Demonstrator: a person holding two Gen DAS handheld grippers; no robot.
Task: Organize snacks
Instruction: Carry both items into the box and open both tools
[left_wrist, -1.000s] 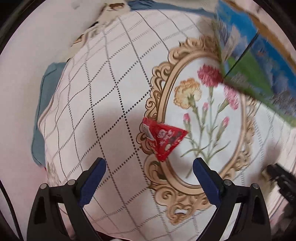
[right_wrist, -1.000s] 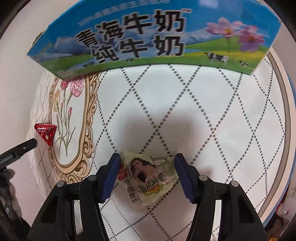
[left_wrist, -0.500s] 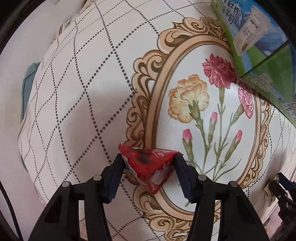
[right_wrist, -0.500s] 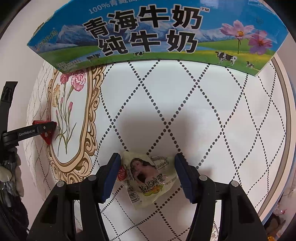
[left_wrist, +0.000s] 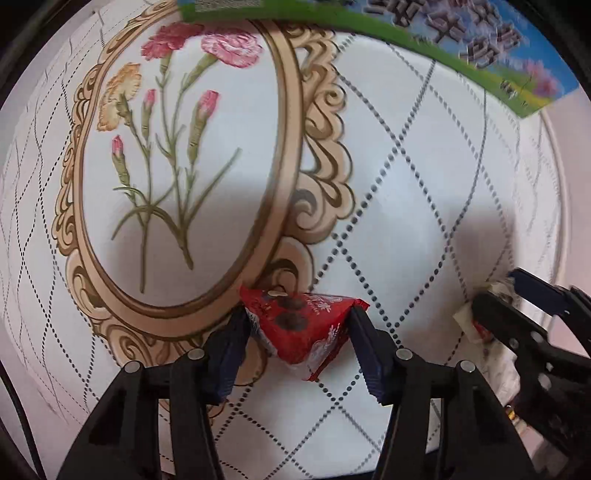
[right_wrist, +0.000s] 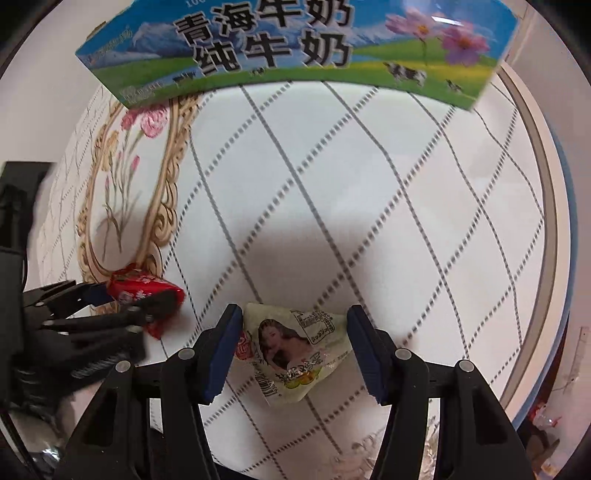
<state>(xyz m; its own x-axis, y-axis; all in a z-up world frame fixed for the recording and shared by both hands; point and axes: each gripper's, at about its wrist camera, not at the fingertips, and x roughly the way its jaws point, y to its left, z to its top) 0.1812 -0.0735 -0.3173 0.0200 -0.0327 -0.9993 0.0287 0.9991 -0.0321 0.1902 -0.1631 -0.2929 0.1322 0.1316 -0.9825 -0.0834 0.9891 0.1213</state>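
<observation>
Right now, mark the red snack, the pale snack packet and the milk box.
red snack (left_wrist: 299, 328), left wrist view, middle of wrapper
pale snack packet (right_wrist: 295, 350), right wrist view, printed front
milk box (right_wrist: 295, 48), right wrist view, lettered side

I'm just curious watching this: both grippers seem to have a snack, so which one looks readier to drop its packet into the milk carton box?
Probably the right gripper. Its pale snack packet faces the milk box head-on. The left gripper, clamping the red triangular packet, sees the box only at an angle.
</observation>
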